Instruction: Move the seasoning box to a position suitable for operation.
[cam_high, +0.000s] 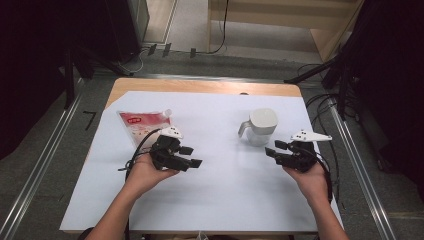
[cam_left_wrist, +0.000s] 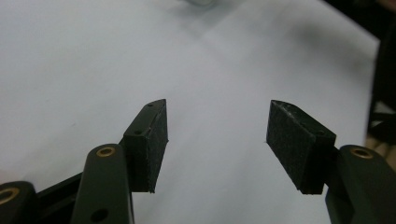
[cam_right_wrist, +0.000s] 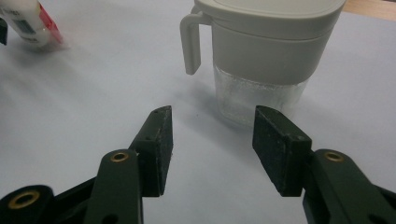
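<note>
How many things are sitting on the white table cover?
2. A lidded jug stands toward the far right, just beyond the right gripper. A red-and-white pouch lies far left, behind the left gripper.

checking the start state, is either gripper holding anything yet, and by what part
Nothing is held. The left gripper and the right gripper both have open jaws with bare white sheet between them. The lidded jug stands just ahead of the right one, untouched.

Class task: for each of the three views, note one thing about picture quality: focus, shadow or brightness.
High view: even light on the white sheet, dark surroundings at both sides. Left gripper view: the pads are sharp, the far background soft. Right gripper view: the lidded jug casts a faint shadow, and the pouch at the corner is blurred.
</note>
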